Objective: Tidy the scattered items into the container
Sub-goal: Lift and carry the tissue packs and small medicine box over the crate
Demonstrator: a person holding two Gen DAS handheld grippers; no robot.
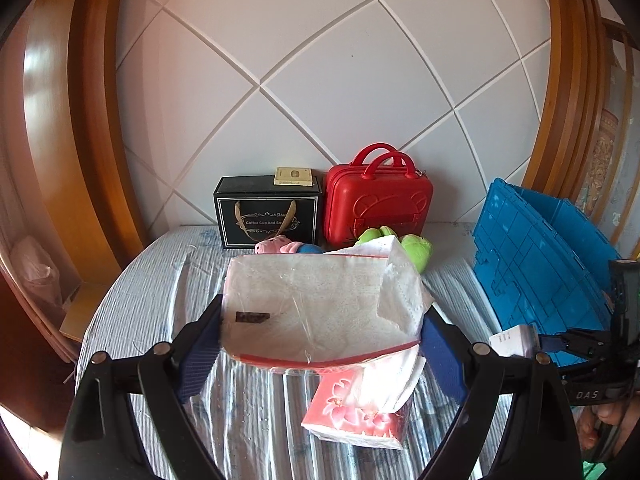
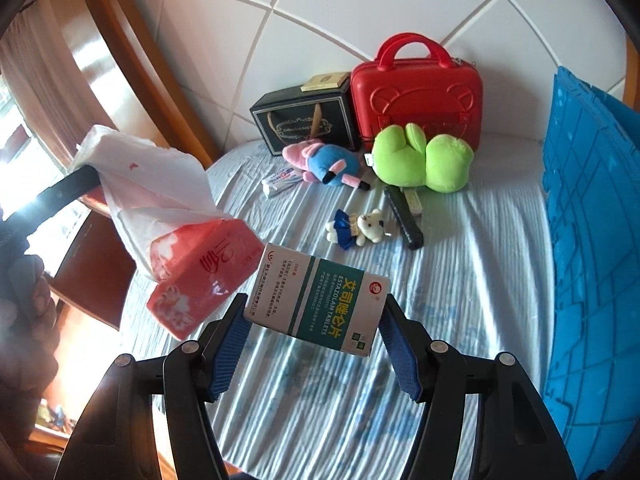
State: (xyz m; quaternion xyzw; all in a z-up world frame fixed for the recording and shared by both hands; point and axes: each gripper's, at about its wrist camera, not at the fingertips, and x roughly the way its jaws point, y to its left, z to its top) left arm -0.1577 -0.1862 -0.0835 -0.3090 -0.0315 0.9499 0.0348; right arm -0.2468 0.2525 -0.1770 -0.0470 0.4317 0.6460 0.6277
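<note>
Left gripper [image 1: 320, 344] clamps a crinkly plastic tissue pack [image 1: 320, 304] between its 2 ribbed blue pads, jaws spread wide across it; soft white tissue spills out, the red floral end dangling below, clear of the striped bedsheet [image 1: 248, 412]. Right gripper [image 2: 314, 344] pinches a flat white-and-teal cardboard medicine box [image 2: 318, 296], tilted, held by its short ends. The ribbed blue plastic crate [image 2: 588, 248] stands at the right, near the box, not touching. Plush green frog [image 2: 420, 160] lies beyond on the sheet.
</note>
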